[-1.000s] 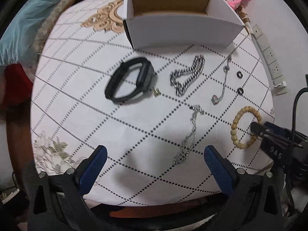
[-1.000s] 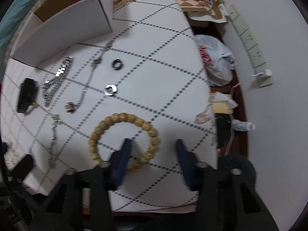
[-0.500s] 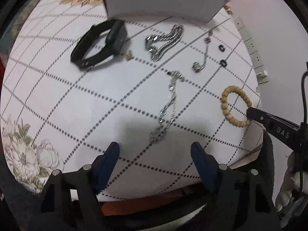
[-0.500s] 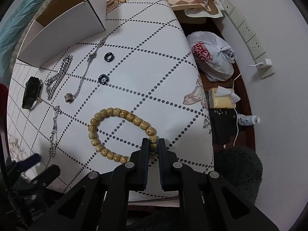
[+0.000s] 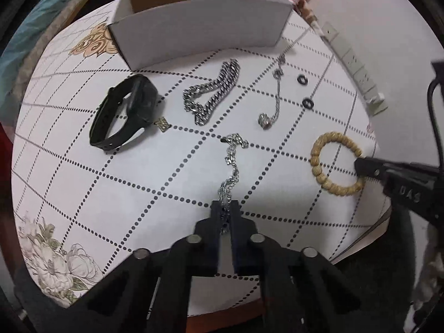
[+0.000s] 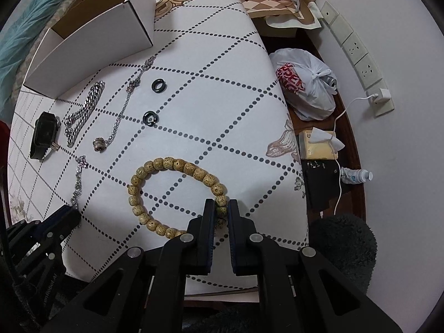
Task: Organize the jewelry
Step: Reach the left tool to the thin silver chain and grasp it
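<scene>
My left gripper (image 5: 224, 208) is shut on the near end of a thin silver chain (image 5: 231, 163) that lies on the white tablecloth. My right gripper (image 6: 221, 207) is shut on the near side of a tan wooden bead bracelet (image 6: 166, 163), which also shows in the left wrist view (image 5: 330, 144). A black watch (image 5: 125, 111), a thick silver chain (image 5: 213, 94), a thin necklace with a pendant (image 5: 273, 102) and two black rings (image 5: 307, 103) lie farther out. An open white box (image 5: 199, 27) stands at the back.
The table edge (image 6: 294, 166) runs close on the right. Beyond it lie a white plastic bag (image 6: 308, 88), a tissue pack (image 6: 319, 144) and a small bottle (image 6: 358, 177). A wall power strip (image 6: 358, 55) sits at far right.
My left gripper moved forward and closed on the thin silver chain; it was open half a second ago. My right gripper closed on the bead bracelet a second ago and still holds it.
</scene>
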`<state>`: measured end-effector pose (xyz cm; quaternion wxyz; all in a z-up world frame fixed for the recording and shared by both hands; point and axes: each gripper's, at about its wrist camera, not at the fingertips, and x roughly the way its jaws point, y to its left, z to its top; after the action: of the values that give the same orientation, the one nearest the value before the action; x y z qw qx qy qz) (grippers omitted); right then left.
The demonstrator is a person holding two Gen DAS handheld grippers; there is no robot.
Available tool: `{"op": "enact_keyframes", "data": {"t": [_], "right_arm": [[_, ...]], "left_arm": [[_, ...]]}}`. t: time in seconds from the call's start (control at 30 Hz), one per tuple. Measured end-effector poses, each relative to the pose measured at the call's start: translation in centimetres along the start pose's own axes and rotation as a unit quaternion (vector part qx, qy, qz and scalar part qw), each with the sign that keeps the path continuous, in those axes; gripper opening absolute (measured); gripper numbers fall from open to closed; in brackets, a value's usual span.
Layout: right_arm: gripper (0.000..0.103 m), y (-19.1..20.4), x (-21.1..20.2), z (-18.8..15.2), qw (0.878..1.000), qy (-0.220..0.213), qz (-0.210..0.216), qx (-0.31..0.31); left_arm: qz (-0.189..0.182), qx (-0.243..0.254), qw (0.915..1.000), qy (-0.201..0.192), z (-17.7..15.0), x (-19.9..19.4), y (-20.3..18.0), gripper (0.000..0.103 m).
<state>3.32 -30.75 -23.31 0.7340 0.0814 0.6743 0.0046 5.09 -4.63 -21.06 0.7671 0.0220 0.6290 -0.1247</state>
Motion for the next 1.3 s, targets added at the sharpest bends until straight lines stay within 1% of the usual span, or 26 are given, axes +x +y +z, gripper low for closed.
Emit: {"op": "enact_keyframes", "data": {"t": [0.07, 0.13, 0.2, 0.23, 0.4, 0.47, 0.53, 0.57, 0.6, 0.63, 0.67, 0.7, 0.73, 0.93, 0.97, 1.0, 1.03, 1.07, 1.1, 1.13, 1.17, 1.27, 1.3], "right_arm": [[0.009, -0.1, -0.3, 0.1, 1.000, -0.005, 0.010, 0.007], [0.009, 0.1, -1.1, 0.0, 1.000, -0.016, 0.019, 0.009], [0.009, 0.3, -1.8, 0.0, 0.999, -0.023, 0.026, 0.008], [0.009, 0.4, -2.0, 0.1, 0.999, -0.025, 0.031, 0.008], [0.009, 1.0, -3.7, 0.5, 0.998, -0.040, 0.052, 0.009], [0.009, 1.3, -4.1, 0.8, 0.998, -0.046, 0.050, 0.004], [0.009, 1.4, -4.2, 1.0, 0.998, -0.048, 0.047, 0.002], [0.009, 1.4, -4.0, 1.1, 0.998, -0.047, 0.045, 0.003], [0.009, 1.3, -3.9, 1.2, 0.998, -0.045, 0.044, 0.005], [0.009, 1.1, -3.8, 1.3, 0.998, -0.043, 0.044, 0.008], [0.009, 0.9, -3.6, 1.3, 0.998, -0.041, 0.045, 0.012], [0.009, 0.6, -3.4, 1.4, 0.998, -0.039, 0.043, 0.015], [0.009, 0.4, -3.3, 1.3, 0.998, -0.037, 0.041, 0.018], [0.009, -0.6, -2.3, 1.1, 0.999, -0.027, 0.034, 0.031], [0.009, -0.7, -2.0, 1.1, 0.999, -0.025, 0.033, 0.033], [0.009, -0.8, -1.8, 1.1, 0.999, -0.024, 0.032, 0.034], [0.009, -0.8, -1.6, 1.0, 0.999, -0.022, 0.029, 0.035], [0.009, -0.9, -1.4, 0.9, 0.999, -0.020, 0.027, 0.036], [0.009, -0.9, -1.3, 0.9, 0.999, -0.018, 0.027, 0.037], [0.009, -0.9, -1.1, 0.8, 0.999, -0.016, 0.026, 0.037], [0.009, -0.9, -1.0, 0.7, 0.999, -0.016, 0.024, 0.036], [0.009, -0.9, -0.8, 0.7, 0.999, -0.015, 0.024, 0.036], [0.009, -0.9, -0.9, 0.7, 0.999, -0.016, 0.023, 0.036]], "left_arm": [[-0.001, -0.010, 0.9999, -0.013, 0.0, -1.0, 0.8, 0.000], [-0.009, -0.021, 0.9994, -0.025, 0.4, -2.5, 2.2, 0.000], [-0.019, -0.030, 0.9988, -0.035, 0.0, -3.9, 3.1, 0.000], [-0.023, -0.033, 0.9985, -0.038, 0.5, -4.4, 3.6, 0.000], [-0.047, -0.042, 0.9961, -0.063, 1.0, -6.9, 3.9, 0.000], [-0.061, -0.032, 0.9957, -0.062, 1.4, -6.4, 2.6, 0.000], [-0.050, -0.027, 0.9972, -0.049, 2.5, -4.9, 0.9, 0.004], [-0.054, -0.028, 0.9973, -0.042, 2.8, -4.2, 0.5, 0.005], [-0.061, -0.032, 0.9972, -0.030, 2.9, -3.4, 0.5, 0.008], [-0.058, -0.035, 0.9975, -0.018, 3.0, -2.6, 0.4, 0.020], [-0.057, -0.034, 0.9978, -0.010, 3.0, -2.0, 0.3, 0.030], [-0.057, -0.030, 0.9979, -0.005, 3.1, -1.3, 0.1, 0.045], [-0.054, -0.027, 0.9981, -0.004, 2.9, -0.9, -0.1, 0.046], [-0.002, 0.024, 0.9995, 0.021, 2.3, 1.3, -1.9, 0.045], [0.012, 0.038, 0.9992, 0.010, 2.1, 1.2, -2.4, 0.045], [0.031, 0.051, 0.9982, 0.007, 1.9, 1.4, -2.8, 0.045], [0.043, 0.062, 0.9972, 0.004, 1.6, 1.5, -3.1, 0.044], [0.044, 0.067, 0.9968, -0.001, 1.5, 1.4, -3.3, 0.041], [0.042, 0.070, 0.9967, -0.007, 1.4, 1.3, -3.5, 0.028], [0.042, 0.073, 0.9964, -0.008, 1.4, 1.3, -3.6, 0.013], [0.041, 0.074, 0.9964, -0.007, 1.4, 1.3, -3.7, 0.004], [0.036, 0.070, 0.9968, -0.011, 1.3, 1.3, -3.4, 0.003], [0.034, 0.068, 0.9970, -0.013, 1.5, 1.4, -3.5, 0.001]]}}
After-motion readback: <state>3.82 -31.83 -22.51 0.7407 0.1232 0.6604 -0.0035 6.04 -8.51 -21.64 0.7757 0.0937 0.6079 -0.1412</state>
